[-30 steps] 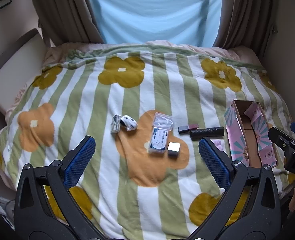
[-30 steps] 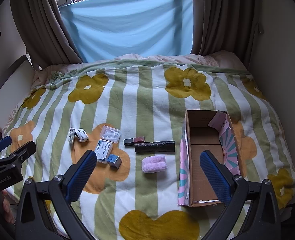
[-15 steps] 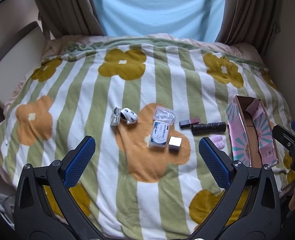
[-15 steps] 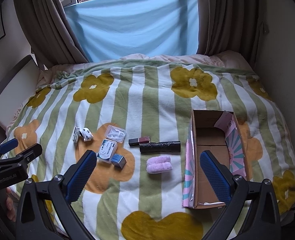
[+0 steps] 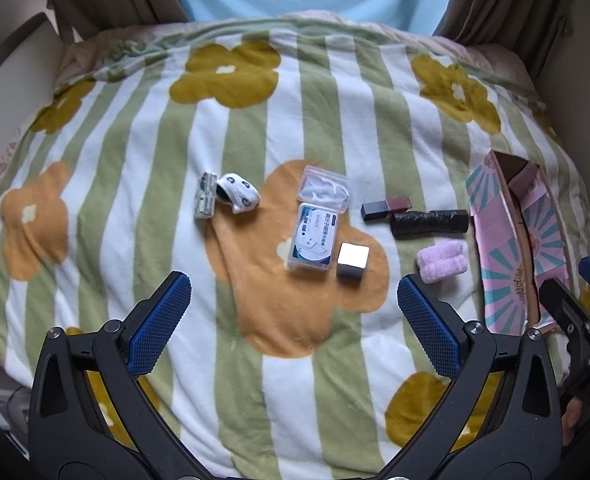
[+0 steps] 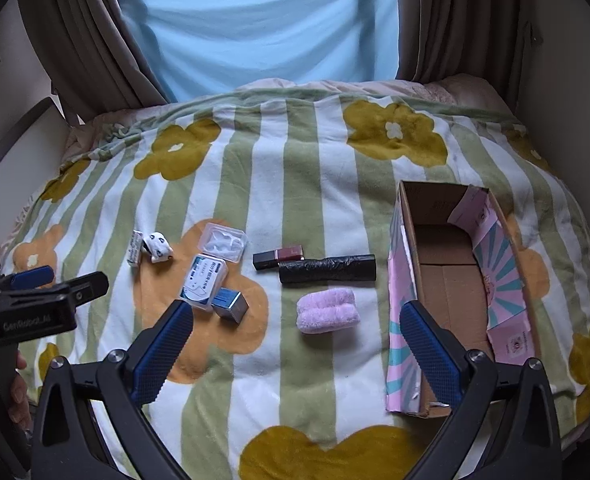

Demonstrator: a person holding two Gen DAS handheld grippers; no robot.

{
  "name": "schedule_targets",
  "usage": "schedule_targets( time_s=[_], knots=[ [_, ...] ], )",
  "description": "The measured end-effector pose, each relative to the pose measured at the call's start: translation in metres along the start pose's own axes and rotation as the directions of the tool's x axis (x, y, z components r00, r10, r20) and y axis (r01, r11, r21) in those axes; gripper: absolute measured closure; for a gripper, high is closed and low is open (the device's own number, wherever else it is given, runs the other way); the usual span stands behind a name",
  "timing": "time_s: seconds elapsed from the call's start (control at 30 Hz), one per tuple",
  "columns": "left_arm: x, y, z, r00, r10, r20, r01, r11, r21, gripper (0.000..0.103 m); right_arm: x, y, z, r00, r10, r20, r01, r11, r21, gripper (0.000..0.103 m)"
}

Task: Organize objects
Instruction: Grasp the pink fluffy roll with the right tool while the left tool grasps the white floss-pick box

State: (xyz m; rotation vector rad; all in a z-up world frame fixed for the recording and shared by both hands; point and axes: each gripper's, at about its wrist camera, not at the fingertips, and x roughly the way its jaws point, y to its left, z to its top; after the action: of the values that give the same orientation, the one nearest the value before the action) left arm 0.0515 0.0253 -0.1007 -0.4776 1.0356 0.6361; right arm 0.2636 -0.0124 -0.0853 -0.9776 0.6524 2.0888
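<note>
At the bottom of each wrist view a pair of black tongs with blue pads stands wide apart, holding nothing: the left gripper hangs over the orange flower of the striped blanket, the right gripper over the lower middle of the bed. Just beyond, near frame centre, lie a silver cube touching a labelled floss case, and a folded pink cloth. Behind these sit a clear plastic case, a dark red tube and a black roll. At centre left a spotted white toy, perhaps a little car, rests beside a small pale packet. At right stands the open pink cardboard box, empty. A blue sheet and brown curtains fill the top.
</note>
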Motion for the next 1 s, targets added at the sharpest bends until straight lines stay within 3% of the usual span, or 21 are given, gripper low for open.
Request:
schedule_targets(
  time_s=[0.3,0.6,0.9,1.0],
  knots=[
    [0.095,-0.002,0.018,0.997,0.0,-0.076,0.001,1.0,0.007,0.002,0.08,0.009,-0.022,0.998,-0.058,0.002,0.058,0.998,-0.021,0.001],
    [0.184,-0.009,0.029,0.986,-0.006,-0.167,0.013,0.999,0.042,0.006,0.157,-0.002,-0.034,0.988,-0.144,-0.062,0.143,0.989,-0.022,0.001],
    [0.229,-0.017,0.033,0.974,-0.014,-0.228,0.026,0.998,0.051,0.007,0.198,-0.018,-0.04,0.972,-0.179,-0.155,0.172,0.983,-0.057,0.001],
    [0.239,-0.02,0.033,0.968,-0.013,-0.249,0.027,0.998,0.053,0.011,0.208,-0.024,-0.041,0.969,-0.165,-0.185,0.155,0.986,-0.066,0.009]
  ],
)
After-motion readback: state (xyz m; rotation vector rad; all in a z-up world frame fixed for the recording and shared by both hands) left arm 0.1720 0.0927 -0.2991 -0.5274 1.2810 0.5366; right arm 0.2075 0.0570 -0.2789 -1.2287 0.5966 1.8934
